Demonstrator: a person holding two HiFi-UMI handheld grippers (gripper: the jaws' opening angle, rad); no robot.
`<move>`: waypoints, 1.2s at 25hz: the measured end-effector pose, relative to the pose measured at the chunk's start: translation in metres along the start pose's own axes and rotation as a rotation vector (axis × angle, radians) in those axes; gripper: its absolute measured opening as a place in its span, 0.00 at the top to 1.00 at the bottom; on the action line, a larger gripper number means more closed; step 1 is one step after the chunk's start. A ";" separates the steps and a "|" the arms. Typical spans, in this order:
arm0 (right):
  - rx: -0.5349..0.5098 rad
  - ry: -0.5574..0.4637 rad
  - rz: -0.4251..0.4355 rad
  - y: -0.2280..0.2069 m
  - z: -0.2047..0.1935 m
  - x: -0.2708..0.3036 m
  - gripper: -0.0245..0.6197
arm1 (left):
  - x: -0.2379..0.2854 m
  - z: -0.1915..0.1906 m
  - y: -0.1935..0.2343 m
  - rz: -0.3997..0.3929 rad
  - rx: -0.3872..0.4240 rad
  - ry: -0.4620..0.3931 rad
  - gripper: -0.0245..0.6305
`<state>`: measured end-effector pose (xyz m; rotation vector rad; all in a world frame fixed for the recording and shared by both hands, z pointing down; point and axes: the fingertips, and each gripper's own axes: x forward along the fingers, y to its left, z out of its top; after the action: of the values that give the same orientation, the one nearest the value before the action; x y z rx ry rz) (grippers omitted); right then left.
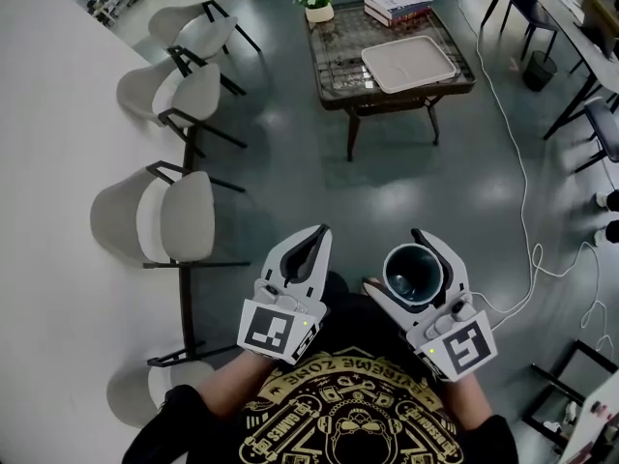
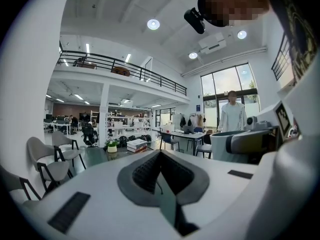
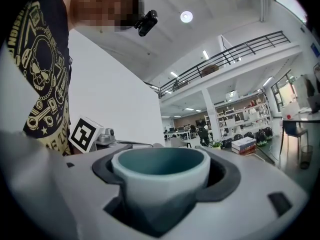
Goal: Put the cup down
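Cup (image 1: 413,274), one only, stands upright in mid-air, clamped between the widely spread jaws of the right gripper (image 1: 395,259). At its 9 o'clock the left gripper (image 1: 322,232) is closed and empty. The head view shows one low table (image 1: 334,56) at 12 o'clock bearing one tray (image 1: 408,63), and four chairs (image 1: 179,216) from 8 to 11 o'clock. Only the left gripper view shows a standing person (image 2: 232,116) in white.

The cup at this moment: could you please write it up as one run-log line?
right gripper: shut on cup, upright, off any surface | left gripper: shut, empty | low table: ahead
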<state>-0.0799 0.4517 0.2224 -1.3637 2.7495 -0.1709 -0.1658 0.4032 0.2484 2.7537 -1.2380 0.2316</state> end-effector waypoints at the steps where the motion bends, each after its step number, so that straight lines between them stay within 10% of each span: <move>1: -0.001 -0.001 -0.005 -0.002 0.001 -0.001 0.36 | 0.001 0.001 -0.002 -0.003 0.003 -0.002 0.98; 30: 0.064 0.104 -0.187 -0.146 -0.016 0.121 0.35 | 0.176 0.019 0.097 -0.126 -0.048 0.018 0.98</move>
<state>-0.0398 0.2685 0.2554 -1.6375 2.6680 -0.3464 -0.1213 0.2073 0.2666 2.7691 -1.0467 0.2124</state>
